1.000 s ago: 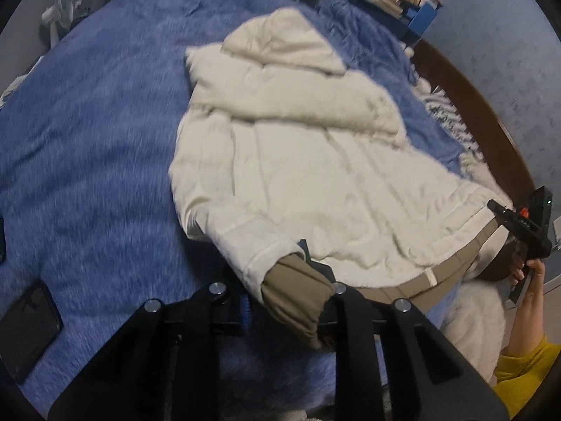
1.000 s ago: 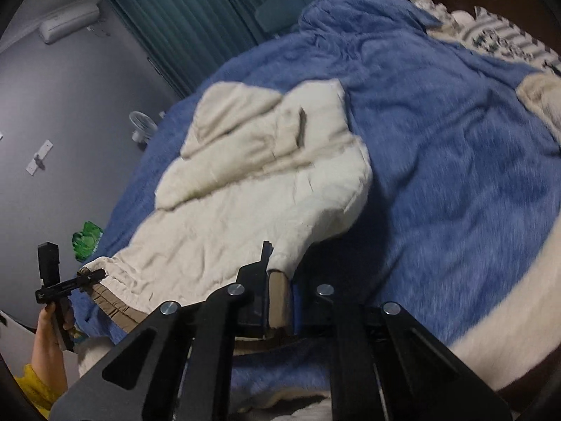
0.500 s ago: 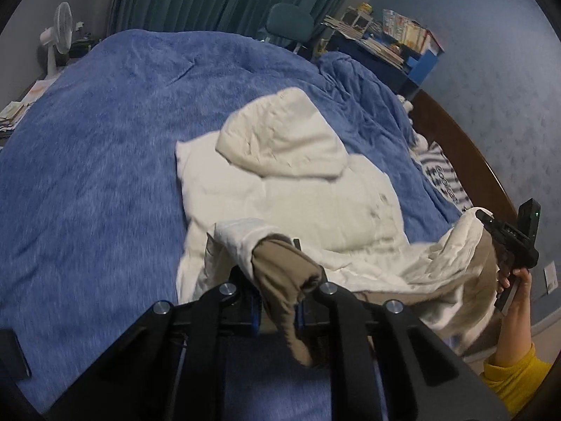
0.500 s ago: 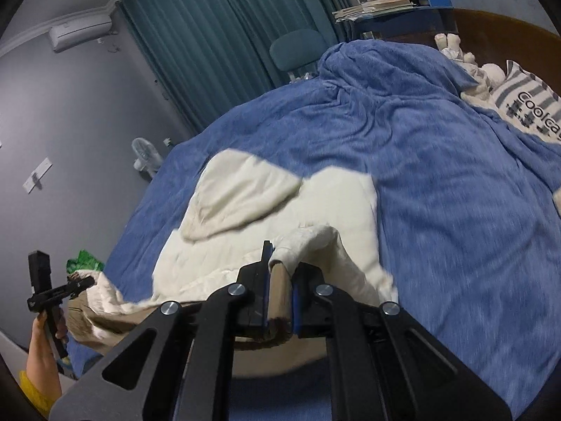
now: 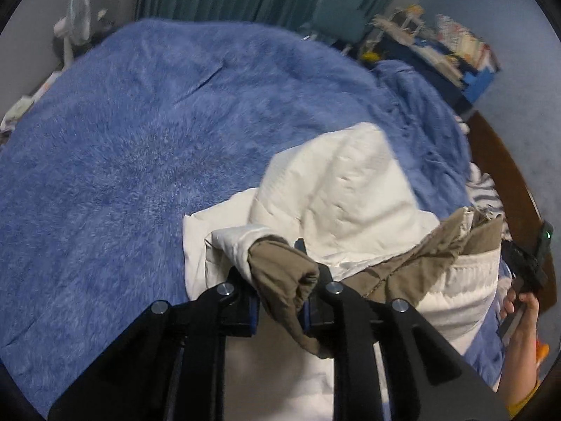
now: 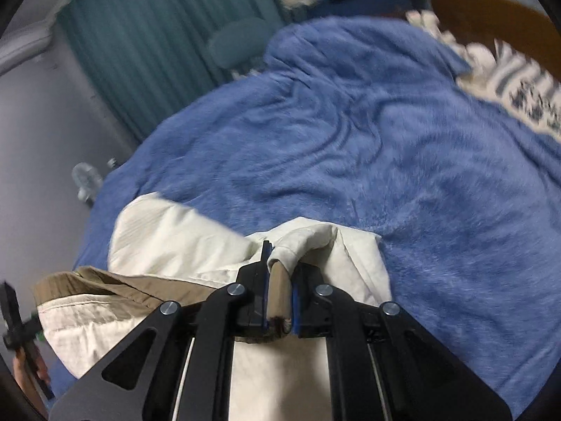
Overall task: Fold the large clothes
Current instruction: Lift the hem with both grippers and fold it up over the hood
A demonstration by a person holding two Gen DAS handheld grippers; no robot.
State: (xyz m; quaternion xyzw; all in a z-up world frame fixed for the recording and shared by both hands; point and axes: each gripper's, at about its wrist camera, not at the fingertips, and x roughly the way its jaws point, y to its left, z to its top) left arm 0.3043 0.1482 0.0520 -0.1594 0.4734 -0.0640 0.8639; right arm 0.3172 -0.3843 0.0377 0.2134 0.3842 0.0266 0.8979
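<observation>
Cream jacket (image 5: pixel 336 189) on blue blanket (image 5: pixel 140 133); both grippers' fingers (image 5: pixel 242 301) (image 6: pixel 252 291) clamp what look like its 2 tan hem corners.

Both grippers, left (image 5: pixel 280 301) and right (image 6: pixel 280 298), have carried the jacket's (image 5: pixel 343 189) tan hem (image 5: pixel 413 263) from 6 o'clock toward 12, doubling it over the hood.

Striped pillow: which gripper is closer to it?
Right. The right gripper clamps the jacket on the side toward the striped pillow; the left gripper clamps it farther away.
</observation>
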